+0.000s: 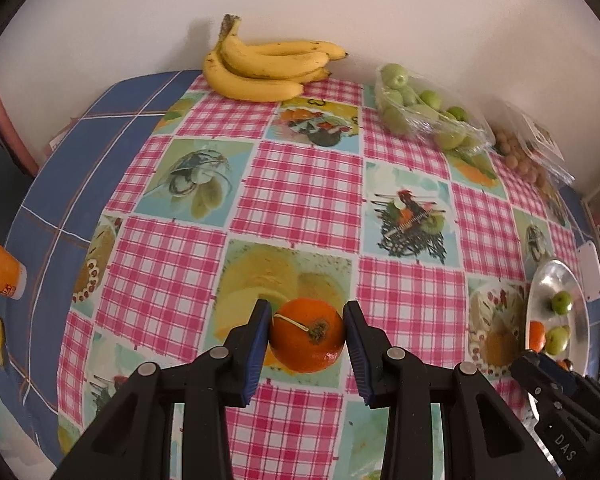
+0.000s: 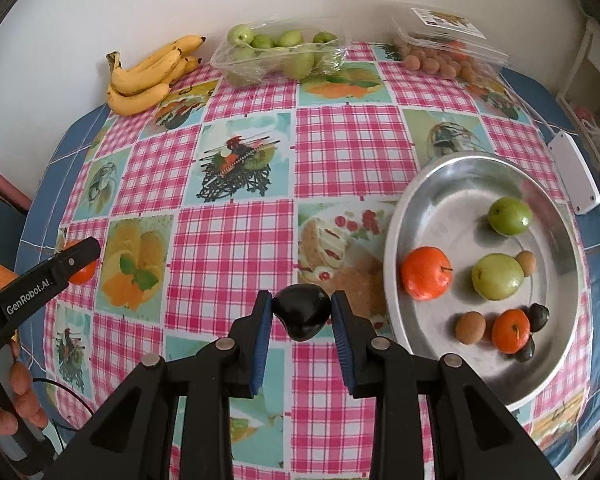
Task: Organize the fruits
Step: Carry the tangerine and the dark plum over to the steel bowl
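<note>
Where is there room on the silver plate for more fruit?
The plate is bare along its far side, behind the green apple, and along its near rim. The middle and right are crowded: oranges, an apple, small brown and dark fruits.

We see soft, even daylight, faint shadows behind the bananas (image 1: 268, 68), strong fisheye bending, dark vignetted corners.

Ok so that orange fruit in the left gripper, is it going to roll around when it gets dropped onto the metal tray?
Probably a bit. The orange fruit looks round and smooth-skinned, so it may roll on the shiny metal tray. The raised rim should likely stop it, and the fruits already lying there may block it. It appears firm, since the left gripper pinches it without visible denting.
</note>
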`<state>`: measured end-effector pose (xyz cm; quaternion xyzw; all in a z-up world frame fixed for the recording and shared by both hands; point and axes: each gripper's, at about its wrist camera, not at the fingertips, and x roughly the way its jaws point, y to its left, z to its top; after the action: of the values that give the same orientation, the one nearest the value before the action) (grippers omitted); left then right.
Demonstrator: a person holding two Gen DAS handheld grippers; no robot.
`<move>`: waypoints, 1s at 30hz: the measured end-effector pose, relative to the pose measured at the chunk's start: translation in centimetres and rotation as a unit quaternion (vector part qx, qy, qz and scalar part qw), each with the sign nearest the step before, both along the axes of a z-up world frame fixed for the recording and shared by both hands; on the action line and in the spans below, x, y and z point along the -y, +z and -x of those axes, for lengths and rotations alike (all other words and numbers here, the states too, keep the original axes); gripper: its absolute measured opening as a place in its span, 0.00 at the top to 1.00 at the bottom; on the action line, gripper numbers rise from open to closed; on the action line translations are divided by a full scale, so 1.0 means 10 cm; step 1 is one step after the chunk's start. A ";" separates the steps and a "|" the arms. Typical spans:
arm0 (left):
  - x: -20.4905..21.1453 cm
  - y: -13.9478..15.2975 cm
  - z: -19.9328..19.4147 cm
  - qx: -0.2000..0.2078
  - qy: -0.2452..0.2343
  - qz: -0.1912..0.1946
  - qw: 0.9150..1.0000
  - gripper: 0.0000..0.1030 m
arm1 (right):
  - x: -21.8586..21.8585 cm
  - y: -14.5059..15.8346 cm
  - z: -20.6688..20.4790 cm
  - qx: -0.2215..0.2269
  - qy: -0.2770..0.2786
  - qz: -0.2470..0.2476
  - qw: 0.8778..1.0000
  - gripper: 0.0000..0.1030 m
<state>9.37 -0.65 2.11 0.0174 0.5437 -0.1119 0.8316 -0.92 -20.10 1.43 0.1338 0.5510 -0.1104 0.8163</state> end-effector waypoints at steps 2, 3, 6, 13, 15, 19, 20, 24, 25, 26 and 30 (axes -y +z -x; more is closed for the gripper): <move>0.05 0.00 0.05 0.002 -0.007 -0.006 1.000 0.62 | 0.03 0.01 0.04 0.000 -0.003 0.001 1.000 0.70; 0.07 -0.01 0.07 0.001 -0.008 -0.007 1.000 0.62 | 0.05 0.01 0.07 0.000 -0.004 0.000 1.000 0.70; 0.14 -0.02 0.13 0.000 -0.017 -0.013 1.000 0.62 | 0.13 0.02 0.13 0.000 -0.013 -0.003 1.000 0.70; 0.30 -0.07 0.20 -0.003 -0.037 -0.027 0.999 0.62 | 0.34 0.06 0.23 0.006 -0.037 -0.014 0.999 0.70; 0.35 -0.08 0.22 -0.004 -0.042 -0.030 0.999 0.62 | 0.43 0.06 0.26 0.006 -0.048 -0.017 0.999 0.70; 0.45 -0.11 0.28 -0.005 -0.055 -0.039 0.998 0.62 | 0.58 0.07 0.31 0.009 -0.067 -0.024 0.997 0.70; 0.48 -0.12 0.29 -0.005 -0.058 -0.040 0.997 0.62 | 0.61 0.08 0.32 0.009 -0.071 -0.026 0.997 0.70; 0.60 -0.14 0.35 -0.007 -0.072 -0.040 0.997 0.62 | 0.76 0.10 0.36 0.019 -0.085 -0.033 0.996 0.70; 0.65 -0.14 0.38 -0.008 -0.079 -0.040 0.996 0.62 | 0.80 0.10 0.37 0.020 -0.090 -0.036 0.995 0.70; 0.69 -0.14 0.39 -0.009 -0.083 -0.039 0.996 0.62 | 0.84 0.11 0.38 0.020 -0.095 -0.036 0.995 0.70; 0.87 -0.13 0.50 -0.007 -0.103 -0.032 0.994 0.62 | 1.02 0.09 0.46 0.019 -0.119 -0.039 0.992 0.70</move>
<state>4.41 -9.30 0.85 0.0996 0.5484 -0.1796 0.8106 -5.50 -30.28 2.38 0.2320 0.5193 -0.1827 0.8020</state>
